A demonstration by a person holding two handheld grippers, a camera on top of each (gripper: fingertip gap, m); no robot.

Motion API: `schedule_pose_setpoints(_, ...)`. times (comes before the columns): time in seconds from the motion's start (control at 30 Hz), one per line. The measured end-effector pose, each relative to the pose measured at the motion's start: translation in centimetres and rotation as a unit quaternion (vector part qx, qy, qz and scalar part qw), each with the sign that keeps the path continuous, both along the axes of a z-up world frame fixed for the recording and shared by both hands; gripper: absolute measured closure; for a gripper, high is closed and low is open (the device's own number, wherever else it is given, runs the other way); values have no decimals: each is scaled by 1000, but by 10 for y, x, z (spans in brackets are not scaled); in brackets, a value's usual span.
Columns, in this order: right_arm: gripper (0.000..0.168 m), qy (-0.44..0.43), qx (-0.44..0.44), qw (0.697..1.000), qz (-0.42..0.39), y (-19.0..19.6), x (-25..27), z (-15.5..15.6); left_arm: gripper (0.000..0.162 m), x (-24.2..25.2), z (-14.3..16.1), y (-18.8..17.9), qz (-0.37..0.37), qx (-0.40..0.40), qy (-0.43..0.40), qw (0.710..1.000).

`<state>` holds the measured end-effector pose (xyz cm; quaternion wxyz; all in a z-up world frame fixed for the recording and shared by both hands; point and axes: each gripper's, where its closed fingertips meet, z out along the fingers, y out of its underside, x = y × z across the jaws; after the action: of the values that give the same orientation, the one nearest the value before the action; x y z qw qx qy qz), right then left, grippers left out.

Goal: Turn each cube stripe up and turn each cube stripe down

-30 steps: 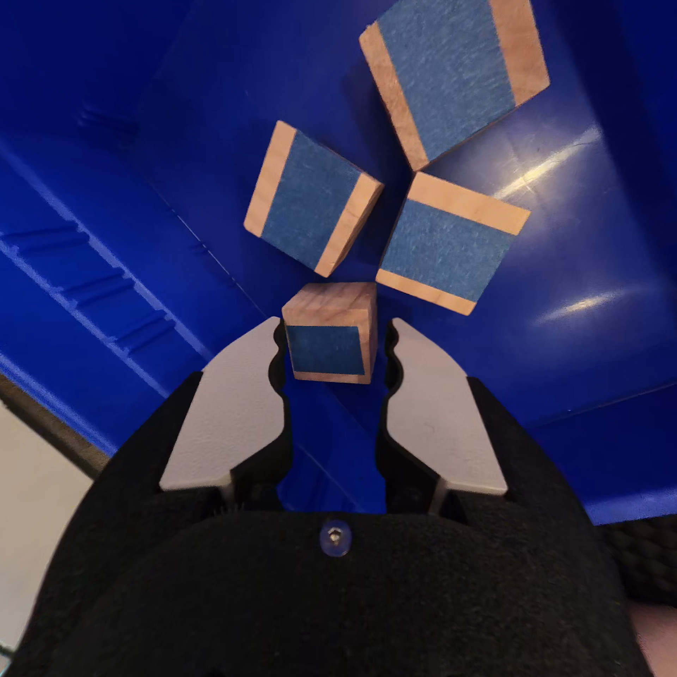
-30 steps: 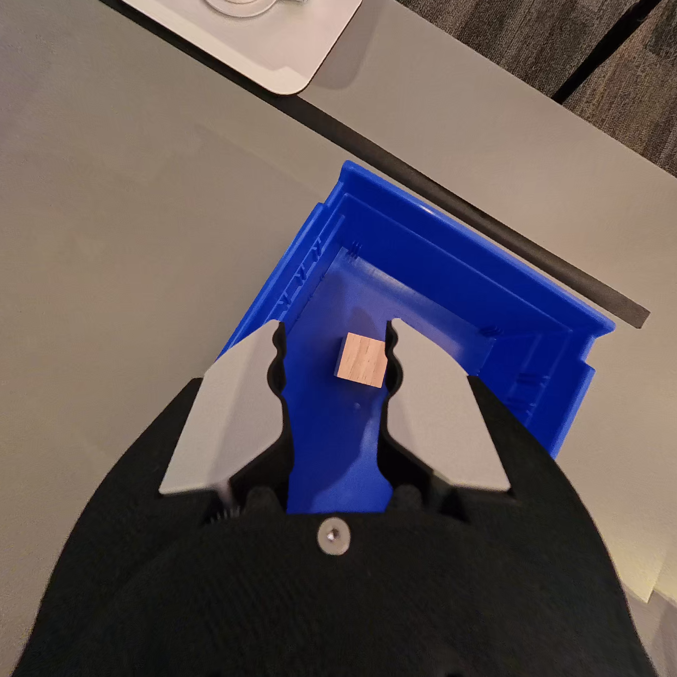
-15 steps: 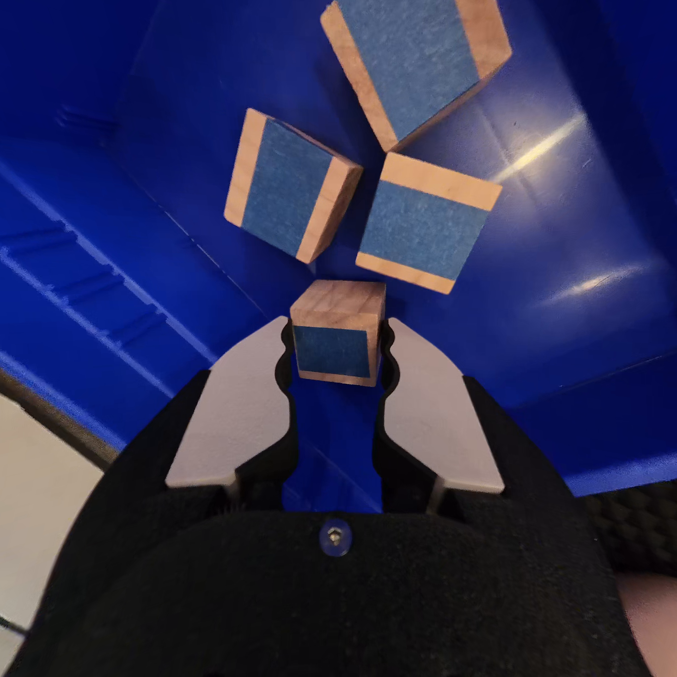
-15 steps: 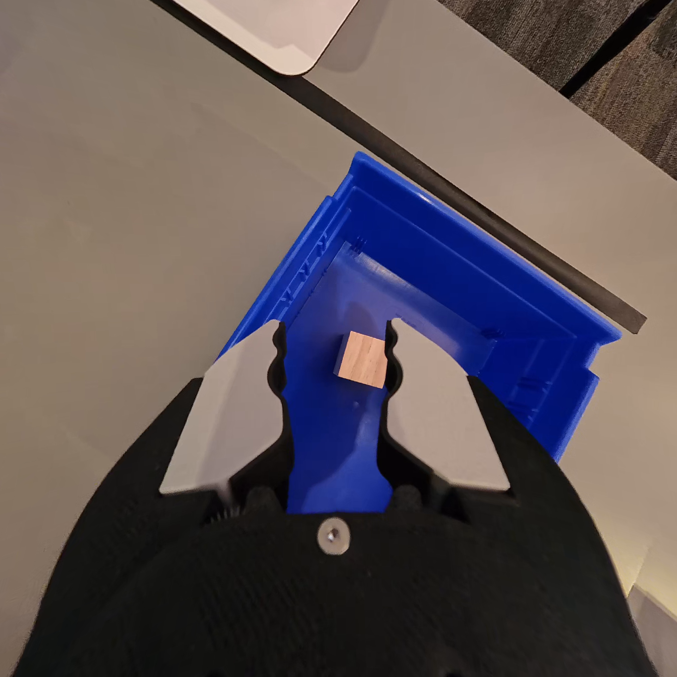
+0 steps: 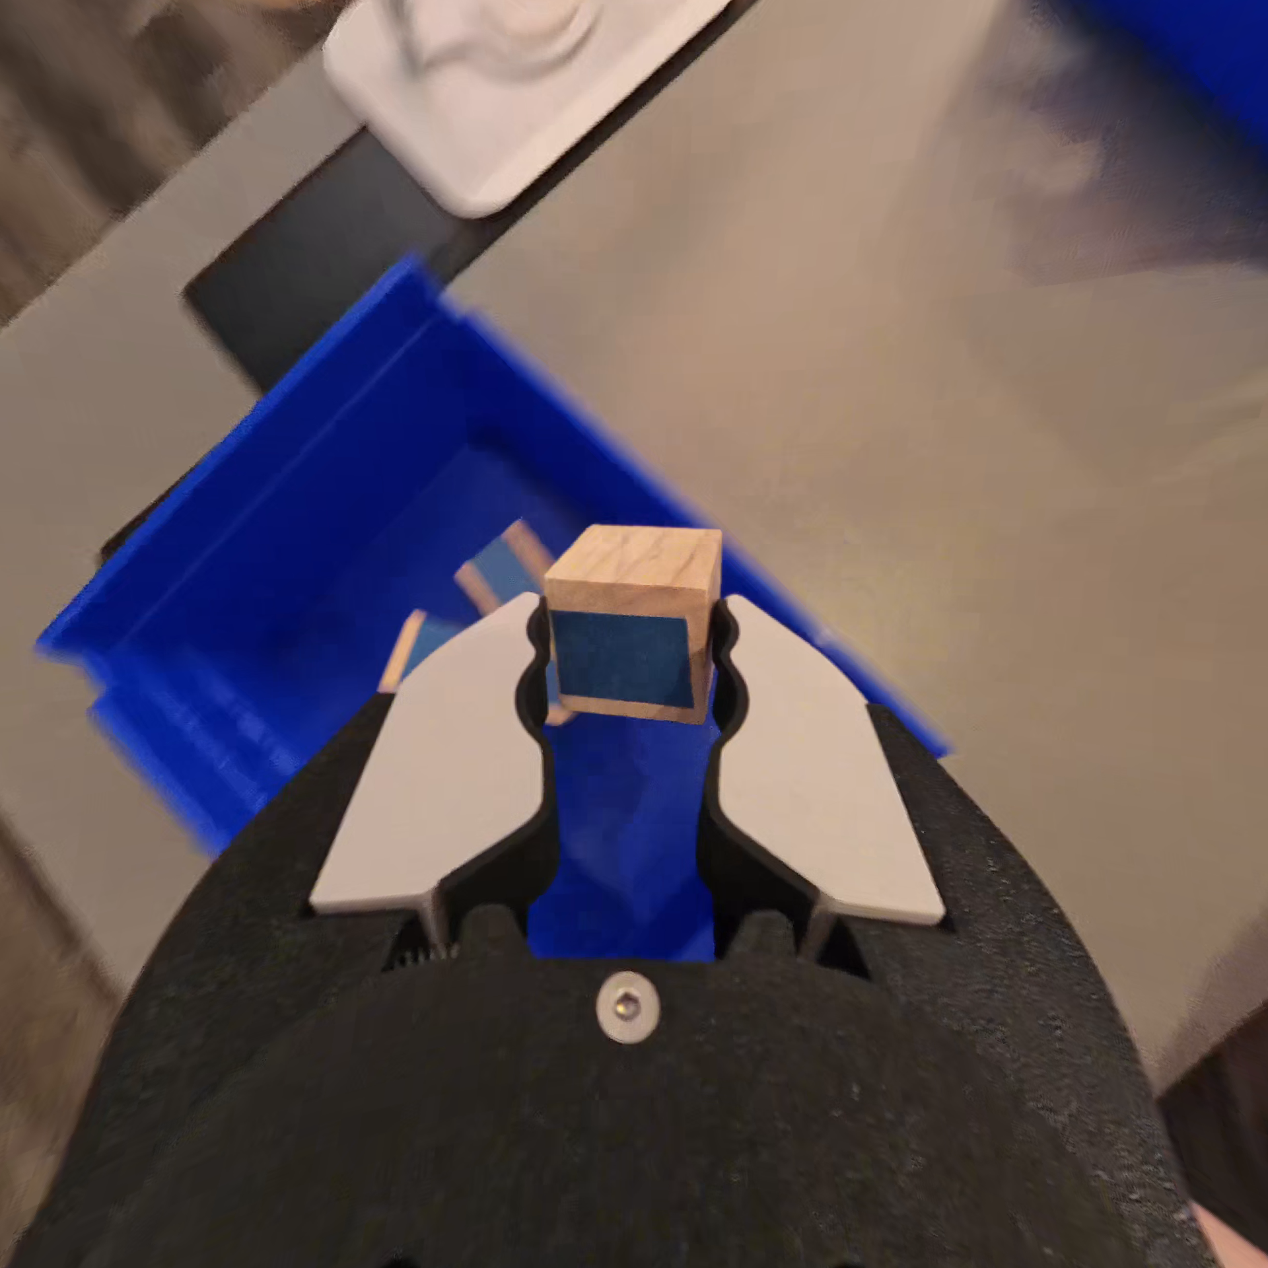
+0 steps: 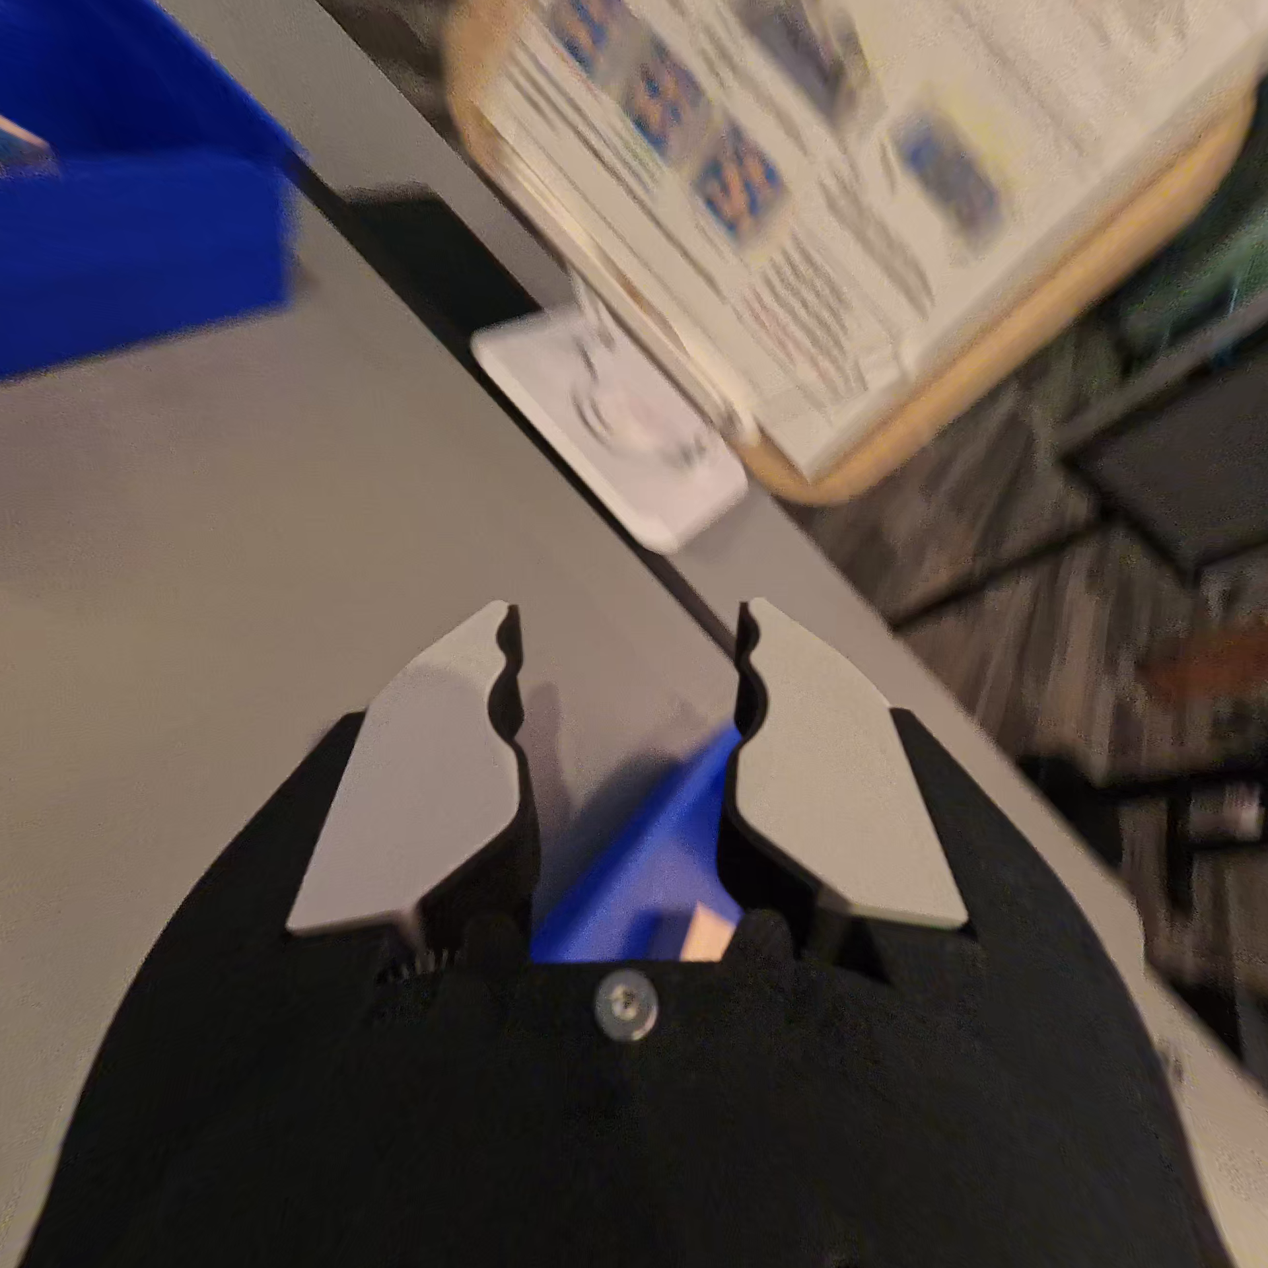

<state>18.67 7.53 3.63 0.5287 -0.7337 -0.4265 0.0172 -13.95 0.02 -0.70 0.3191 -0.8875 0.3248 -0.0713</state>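
Note:
My left gripper [image 5: 628, 638] is shut on a small wooden cube [image 5: 635, 621] with a blue stripe facing me and plain wood on top. It holds the cube in the air above a blue bin [image 5: 288, 549]. Other striped cubes [image 5: 504, 573] lie blurred in that bin. My right gripper [image 6: 626, 641] is open and empty over the grey table. Under it a blue bin edge [image 6: 645, 851] and a bit of plain wood [image 6: 707, 933] show between the fingers. Another blue bin [image 6: 130, 206] is at the upper left of the right wrist view.
A white pad [image 5: 508, 89] lies past a dark gap in the grey table [image 5: 960, 480]; it also shows in the right wrist view [image 6: 617, 439]. A printed sheet on a tan-rimmed board [image 6: 858, 206] stands behind it. Both views are motion-blurred.
My left gripper closed on the cube and lifted it up out of the bin. My right gripper swung up and away from the bin with the plain cube, still open.

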Motion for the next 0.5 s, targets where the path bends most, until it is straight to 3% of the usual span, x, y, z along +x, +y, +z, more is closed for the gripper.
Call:
schedule_pose_setpoints(0.1,104,20,92,987,133,-44,-83,4,116,53,16,-7,-63,-1,-84,994)
schedule_pose_setpoints(0.23,99,59,122,958,253,-103,-160,-25,117,109,20,-21,-144,-39,-171,974)
schedule_pose_setpoints(0.43,103,100,265,935,214,-121,-163,-15,117,165,35,-60,-267,-115,-285,914)
schedule_pose_setpoints(0.5,106,113,275,929,222,-125,-161,-9,117,173,40,-66,-284,-124,-307,900)
